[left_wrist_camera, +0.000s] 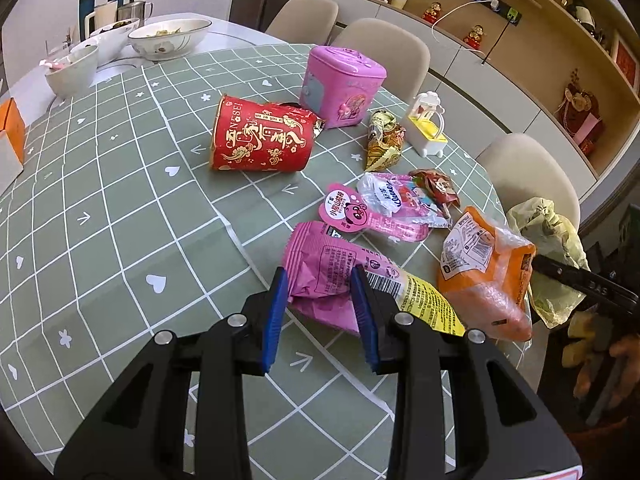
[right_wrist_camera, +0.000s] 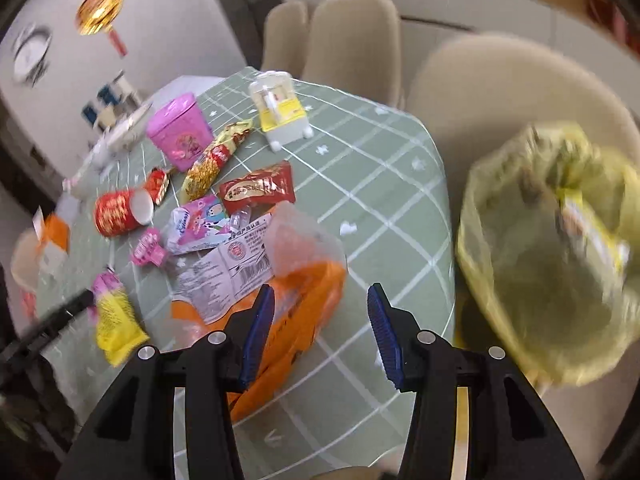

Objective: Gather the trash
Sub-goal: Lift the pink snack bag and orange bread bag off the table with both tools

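Note:
My left gripper [left_wrist_camera: 320, 276] is shut on a crumpled pink and yellow snack wrapper [left_wrist_camera: 324, 268] lying on the green checked tablecloth [left_wrist_camera: 120, 200]. Just right of it lies an orange plastic bag [left_wrist_camera: 488, 280]. My right gripper [right_wrist_camera: 320, 292] hangs open above that orange bag [right_wrist_camera: 304, 300], nothing between its pads. Beyond the table edge stands a yellow trash bag [right_wrist_camera: 540, 280] with a yellow wrapper [right_wrist_camera: 592, 232] inside. Further back lie a red paper cup [left_wrist_camera: 260, 136] on its side, pink packets [left_wrist_camera: 384, 200], a red wrapper [left_wrist_camera: 436, 188] and a gold cone wrapper [left_wrist_camera: 384, 140].
A pink tin [left_wrist_camera: 340, 84] and a white and yellow toy [left_wrist_camera: 428, 124] stand behind the litter. Bowls [left_wrist_camera: 168, 38] and flasks sit at the far back left, an orange box [left_wrist_camera: 10, 128] at the left edge. Beige chairs [left_wrist_camera: 384, 48] ring the table's far side.

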`<state>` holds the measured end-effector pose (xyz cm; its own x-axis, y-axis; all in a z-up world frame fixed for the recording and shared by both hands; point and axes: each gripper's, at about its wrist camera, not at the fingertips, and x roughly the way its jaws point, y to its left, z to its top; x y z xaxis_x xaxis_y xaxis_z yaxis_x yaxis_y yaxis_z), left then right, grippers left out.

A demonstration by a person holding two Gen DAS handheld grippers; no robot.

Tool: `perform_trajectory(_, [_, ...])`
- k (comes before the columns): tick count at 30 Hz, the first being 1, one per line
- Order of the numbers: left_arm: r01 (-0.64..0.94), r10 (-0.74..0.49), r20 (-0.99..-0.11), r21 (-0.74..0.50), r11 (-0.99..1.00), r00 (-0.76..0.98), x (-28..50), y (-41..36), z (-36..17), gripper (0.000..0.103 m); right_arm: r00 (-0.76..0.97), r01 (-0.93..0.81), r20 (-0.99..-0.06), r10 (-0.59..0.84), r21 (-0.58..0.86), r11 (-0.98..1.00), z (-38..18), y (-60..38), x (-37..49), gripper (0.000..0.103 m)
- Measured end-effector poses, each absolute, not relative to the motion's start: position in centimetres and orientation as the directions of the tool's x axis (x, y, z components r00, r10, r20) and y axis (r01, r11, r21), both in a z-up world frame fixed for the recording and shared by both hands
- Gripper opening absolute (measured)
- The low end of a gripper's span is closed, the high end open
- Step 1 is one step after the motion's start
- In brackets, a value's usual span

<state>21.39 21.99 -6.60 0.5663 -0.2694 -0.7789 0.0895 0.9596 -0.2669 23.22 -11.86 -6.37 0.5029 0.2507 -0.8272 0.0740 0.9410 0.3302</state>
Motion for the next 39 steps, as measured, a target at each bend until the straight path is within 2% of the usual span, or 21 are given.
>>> perform_trajectory(6, [0.096, -0.269, -0.784, -0.261, 0.960, 0.559, 21.5, 22.0, -6.6, 0.030, 0.457, 0.098, -0.833, 0.313, 0.397, 0.913, -8.6, -9.7, 24.9, 0.050])
perform_trajectory(13, [0.079, -0.274, -0.791, -0.277, 0.958, 0.548, 21.4, 23.0, -6.9, 0.030, 0.431, 0.002, -0.861, 0.270, 0.300, 0.954, -10.1, -7.0, 28.1, 0.050])
perform_trajectory(14, [0.075, -0.280, -0.789, -0.287, 0.955, 0.547, 21.3, 23.3, -6.9, 0.030, 0.434, -0.017, -0.863, 0.257, 0.278, 0.961, -10.1, -6.7, 28.3, 0.043])
perform_trajectory(15, [0.068, -0.289, -0.787, -0.302, 0.951, 0.545, 21.2, 23.6, -6.8, 0.030, 0.439, -0.040, -0.867, 0.237, 0.245, 0.969, -10.0, -6.3, 28.6, 0.029])
perform_trajectory(16, [0.060, -0.294, -0.787, -0.313, 0.948, 0.542, 21.2, 23.9, -6.8, 0.031, 0.440, -0.061, -0.867, 0.235, 0.232, 0.971, -9.9, -6.2, 28.8, 0.025])
perform_trajectory(18, [0.025, -0.299, -0.797, -0.337, 0.941, 0.525, 21.0, 24.7, -6.8, 0.038, 0.473, -0.089, -0.850, 0.234, 0.218, 0.972, -8.9, -6.2, 28.9, 0.015])
perform_trajectory(20, [-0.020, -0.316, -0.807, -0.375, 0.927, 0.498, 20.7, 25.2, -6.9, 0.041, 0.509, -0.119, -0.833, 0.217, 0.181, 0.976, -7.8, -6.4, 28.7, 0.012])
perform_trajectory(24, [-0.118, -0.414, -0.808, -0.501, 0.857, 0.419, 20.4, 24.7, -8.4, 0.051, 0.558, -0.149, -0.802, 0.214, 0.157, 0.976, -5.8, -7.1, 28.3, 0.010])
perform_trajectory(29, [-0.259, -0.391, -0.835, -0.506, 0.823, 0.387, 21.8, 23.1, -10.4, 0.051, 0.581, -0.165, -0.784, 0.219, 0.150, 0.975, -4.4, -8.3, 27.1, 0.010])
perform_trajectory(35, [-0.286, -0.309, -0.854, -0.447, 0.848, 0.418, 24.3, 20.2, -10.3, 0.052, 0.599, -0.200, -0.770, 0.220, 0.123, 0.972, -2.8, -9.9, 25.3, 0.010])
perform_trajectory(38, [-0.281, -0.306, -0.852, -0.445, 0.850, 0.425, 25.7, 19.2, -10.1, 0.032, 0.623, -0.220, -0.750, 0.223, 0.105, 0.970, -1.4, -10.8, 24.5, 0.010])
perform_trajectory(39, [-0.276, -0.305, -0.851, -0.444, 0.852, 0.429, 26.1, 19.0, -9.8, 0.018, 0.635, -0.225, -0.739, 0.227, 0.105, 0.969, -0.7, -11.3, 24.3, 0.010])
